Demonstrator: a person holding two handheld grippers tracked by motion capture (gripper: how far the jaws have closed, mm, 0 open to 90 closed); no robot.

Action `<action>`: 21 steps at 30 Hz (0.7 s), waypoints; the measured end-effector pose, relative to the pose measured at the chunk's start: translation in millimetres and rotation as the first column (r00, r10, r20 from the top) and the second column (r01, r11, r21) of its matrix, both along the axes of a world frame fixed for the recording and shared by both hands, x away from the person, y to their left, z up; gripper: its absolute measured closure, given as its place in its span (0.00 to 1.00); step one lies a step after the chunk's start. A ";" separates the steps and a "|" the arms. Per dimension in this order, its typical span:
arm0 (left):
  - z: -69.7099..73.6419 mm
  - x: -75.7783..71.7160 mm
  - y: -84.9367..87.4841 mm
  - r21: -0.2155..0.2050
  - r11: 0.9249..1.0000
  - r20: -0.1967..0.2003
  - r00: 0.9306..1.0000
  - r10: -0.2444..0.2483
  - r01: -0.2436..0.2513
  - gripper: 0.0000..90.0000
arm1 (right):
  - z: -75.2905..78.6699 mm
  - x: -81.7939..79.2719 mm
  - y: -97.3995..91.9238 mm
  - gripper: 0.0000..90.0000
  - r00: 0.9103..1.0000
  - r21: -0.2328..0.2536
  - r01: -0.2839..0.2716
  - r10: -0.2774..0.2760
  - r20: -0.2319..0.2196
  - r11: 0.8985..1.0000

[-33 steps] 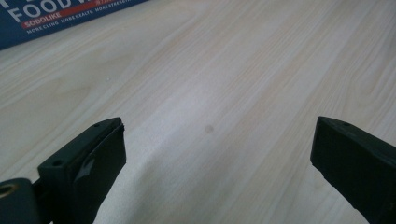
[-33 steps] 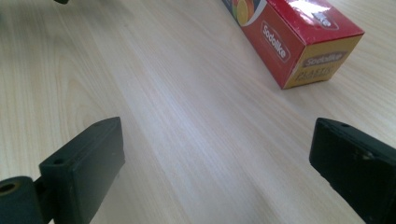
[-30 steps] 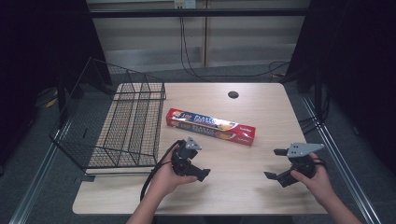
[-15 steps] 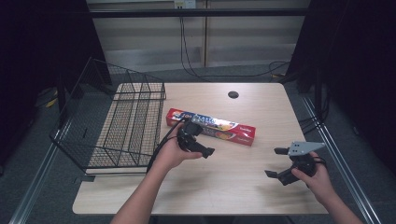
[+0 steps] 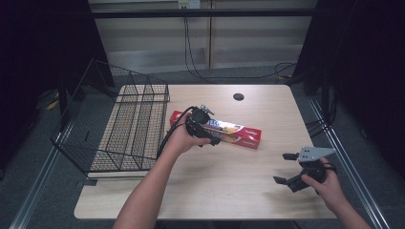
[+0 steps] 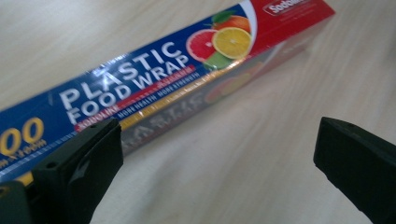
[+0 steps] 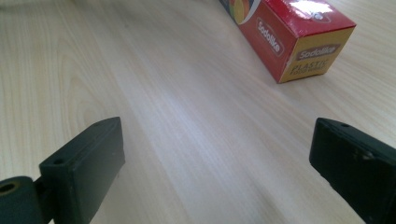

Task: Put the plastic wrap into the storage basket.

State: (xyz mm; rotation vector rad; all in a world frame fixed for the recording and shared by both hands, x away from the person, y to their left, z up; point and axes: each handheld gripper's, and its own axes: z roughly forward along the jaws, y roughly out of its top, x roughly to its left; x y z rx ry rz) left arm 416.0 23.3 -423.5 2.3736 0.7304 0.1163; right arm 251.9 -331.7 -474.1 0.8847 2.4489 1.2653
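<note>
Where overhead hides it — box (image 6: 154,88) lettering

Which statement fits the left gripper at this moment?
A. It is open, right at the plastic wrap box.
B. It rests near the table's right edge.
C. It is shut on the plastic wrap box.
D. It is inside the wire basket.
A: the left gripper is at the plastic wrap box with jaws spread wide, the box not clamped between them.
</note>
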 end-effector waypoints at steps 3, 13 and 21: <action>-0.4 9.6 -4.1 0.007 1.000 0.014 1.000 -0.008 0.008 0.03 | 1.2 -2.5 -0.3 0.04 1.000 -0.005 0.005 -0.005 0.006 1.000; -11.8 31.2 -10.3 0.018 1.000 -0.006 1.000 -0.010 0.011 0.04 | 4.4 -0.3 8.0 0.04 0.999 0.004 -0.042 0.042 0.014 0.999; -14.8 45.5 -12.6 0.019 1.000 -0.030 1.000 -0.003 0.003 0.03 | 1.3 2.1 10.0 0.04 0.998 0.001 -0.063 0.063 0.007 0.998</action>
